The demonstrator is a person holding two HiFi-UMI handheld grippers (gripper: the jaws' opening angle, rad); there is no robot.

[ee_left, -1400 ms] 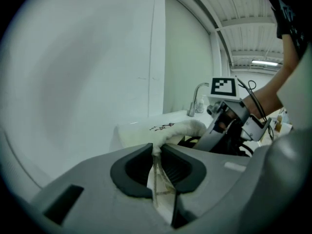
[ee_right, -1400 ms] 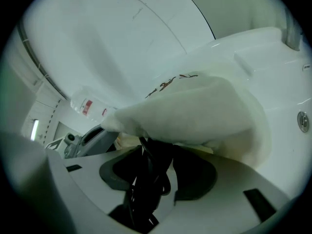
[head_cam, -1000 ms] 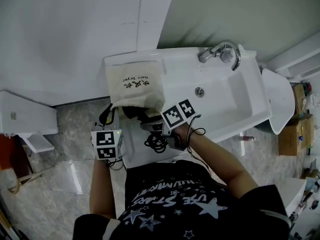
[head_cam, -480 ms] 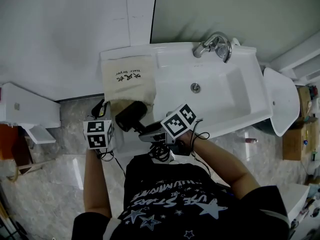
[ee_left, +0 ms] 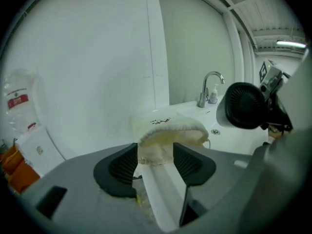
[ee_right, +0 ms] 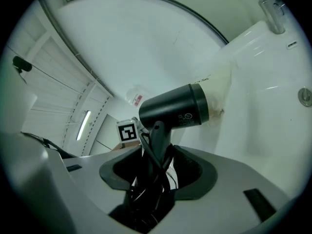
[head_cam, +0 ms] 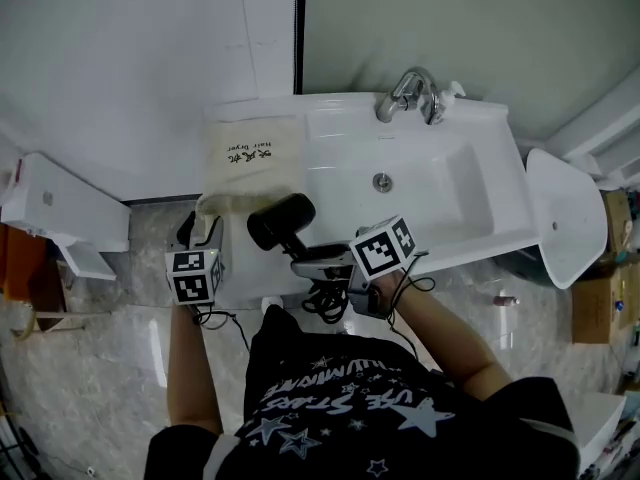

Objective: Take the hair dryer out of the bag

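The black hair dryer point(head_cam: 280, 221) is out in the air over the sink's near rim, clear of the cream cloth bag point(head_cam: 250, 163). My right gripper point(head_cam: 312, 264) is shut on its handle point(ee_right: 158, 140), with the cord bunched between the jaws. The bag point(ee_left: 165, 128) lies flat on the sink's left ledge, its mouth slack and facing me. My left gripper point(ee_left: 155, 162) is opening. The bag's hem sits loosely between the pads, with a gap on both sides. In the left gripper view the dryer's rear grille point(ee_left: 241, 105) shows at the right.
The white sink point(head_cam: 470, 243) has a chrome faucet point(head_cam: 405, 93) at the back and a drain point(head_cam: 381, 181). The dryer's cord point(head_cam: 325, 303) hangs coiled under my right hand. A white fixture point(head_cam: 60, 213) stands at the left, and a white lidded bin point(head_cam: 560, 208) at the right.
The hair dryer has come out of the bag's mouth and moved up and to the right in my right gripper. The left gripper has drawn back along the bag's mouth, which now lies slack.
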